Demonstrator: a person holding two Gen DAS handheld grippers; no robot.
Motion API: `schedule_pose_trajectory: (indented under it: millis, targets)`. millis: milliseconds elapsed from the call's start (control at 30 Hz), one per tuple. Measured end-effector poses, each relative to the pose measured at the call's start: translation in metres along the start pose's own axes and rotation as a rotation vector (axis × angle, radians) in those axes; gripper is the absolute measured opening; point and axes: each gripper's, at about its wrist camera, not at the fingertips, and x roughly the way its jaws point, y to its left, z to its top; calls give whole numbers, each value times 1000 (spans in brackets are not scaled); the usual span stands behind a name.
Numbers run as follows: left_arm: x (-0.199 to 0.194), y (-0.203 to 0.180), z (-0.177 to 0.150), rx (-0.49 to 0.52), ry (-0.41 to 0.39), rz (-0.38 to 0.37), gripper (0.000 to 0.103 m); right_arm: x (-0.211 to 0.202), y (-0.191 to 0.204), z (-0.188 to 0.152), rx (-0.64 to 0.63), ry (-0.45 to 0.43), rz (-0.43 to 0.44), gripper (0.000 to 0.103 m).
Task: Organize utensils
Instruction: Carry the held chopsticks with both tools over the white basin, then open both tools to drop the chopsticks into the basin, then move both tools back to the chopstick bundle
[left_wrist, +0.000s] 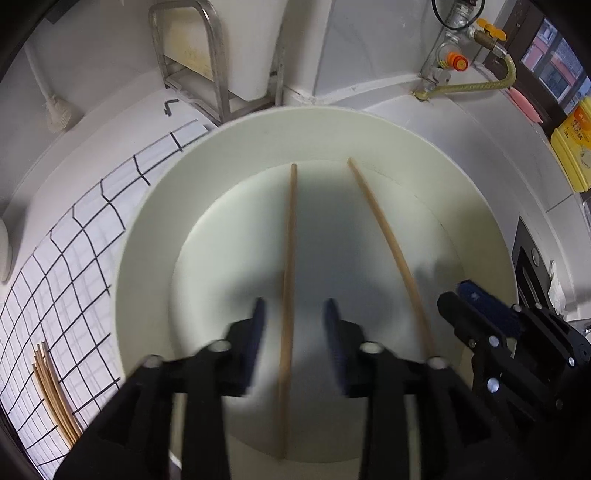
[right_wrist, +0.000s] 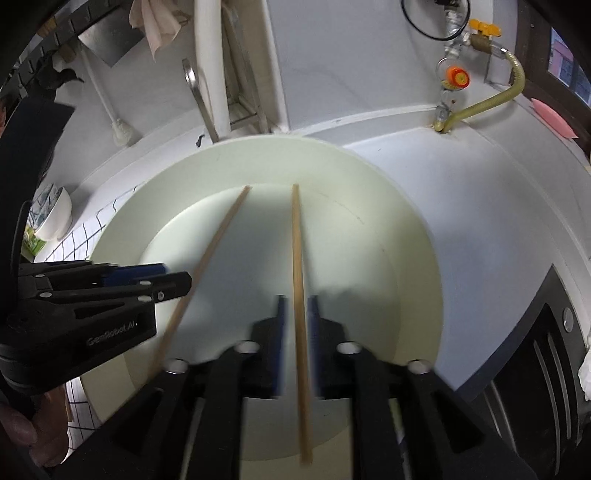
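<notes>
Wooden chopsticks, two of them, lie in a big off-white plate (left_wrist: 147, 229) on the white worktop (right_wrist: 461, 192). Left chopstick (left_wrist: 290, 258) runs straight from the plate's near rim toward its far rim, right chopstick (left_wrist: 388, 243) beside it, the two diverging slightly at the far ends, not touching.

Left gripper (left_wrist: 294, 314) is over the plate's near part, jaws parted, left chopstick passing between the blue pads with clear gaps both sides, so not gripped. Right gripper (right_wrist: 297, 306) is likewise over the near part; its pads sit close on either side of the right chopstick (right_wrist: 297, 258), narrow gaps visible but blurred, apparently not clamped. Each gripper shows from the side in the other's view.

Grid-pattern cloth (left_wrist: 66, 258) lies at the worktop's left edge, partly under the plate. A bundle of more chopsticks (left_wrist: 55, 395) rests on the cloth's near corner. Yellow bottle (left_wrist: 572, 147) at the right edge. Brass valve with a hose (right_wrist: 484, 99) at the back wall. White bowl (right_wrist: 55, 218) at the left edge.
</notes>
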Motion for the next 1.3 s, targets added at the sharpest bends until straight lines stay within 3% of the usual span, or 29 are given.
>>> schedule_pose_trajectory:
  millis: [33, 333, 700, 933, 1300]
  targets:
    - [-3, 2, 0, -8, -12, 4, 58, -2, -1, 2, 4, -8, 1, 36]
    - [-35, 17, -8, -42, -64, 37, 59, -20, 3, 2, 9, -30, 13, 37]
    - [-88, 40, -36, -77, -142, 71, 64, -51, 38, -7, -40, -63, 42, 42]
    - [-116, 64, -61, -114, -175, 101, 67, -64, 72, -15, -86, -70, 60, 45]
    - [-151, 133, -112, -235, -211, 177, 73, -69, 151, -28, -214, -64, 117, 50]
